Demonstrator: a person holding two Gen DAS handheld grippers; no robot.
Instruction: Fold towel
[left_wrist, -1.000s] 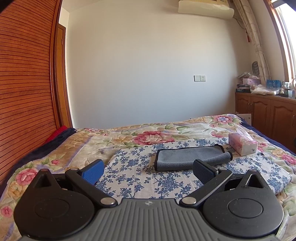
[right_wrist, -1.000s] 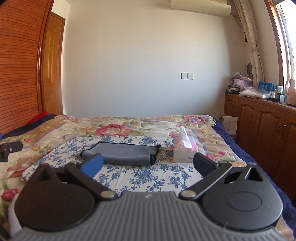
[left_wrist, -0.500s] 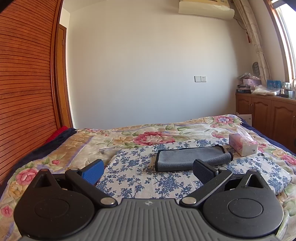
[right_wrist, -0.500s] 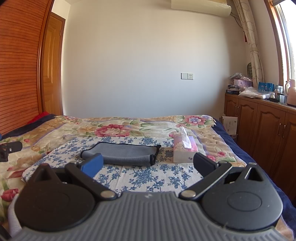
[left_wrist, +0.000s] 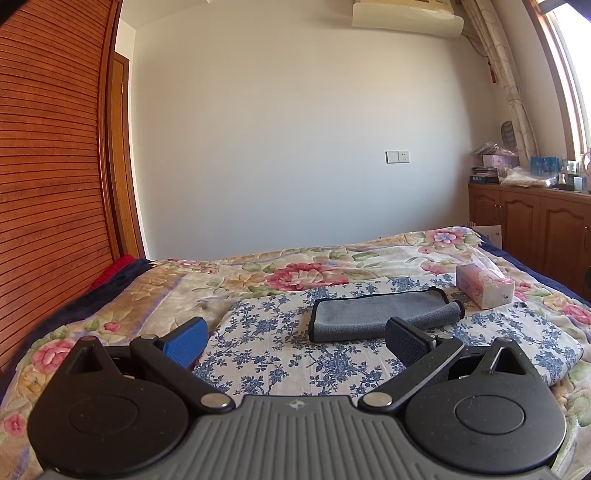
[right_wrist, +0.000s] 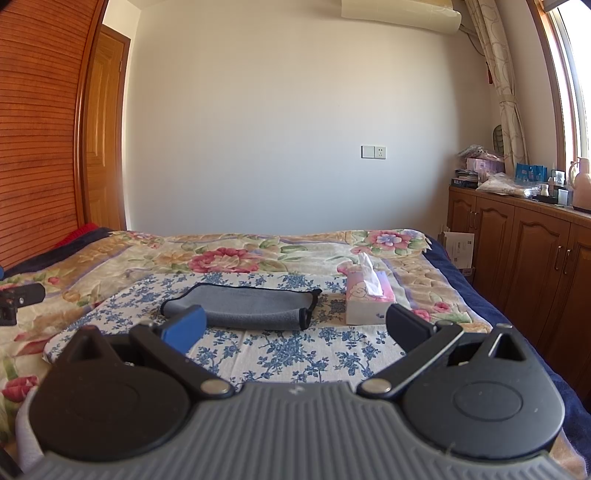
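A grey towel with dark edging lies folded on a blue-flowered white cloth on the bed; it also shows in the right wrist view. My left gripper is open and empty, held back from the towel's near edge. My right gripper is open and empty, also short of the towel. Neither gripper touches the towel. The tip of the left gripper shows at the left edge of the right wrist view.
A pink tissue box stands just right of the towel, also in the left wrist view. A floral bedspread covers the bed. A wooden wardrobe is on the left, wooden cabinets on the right.
Almost nothing has changed. Both grippers stay open and nearly still; the left view has shifted very slightly.
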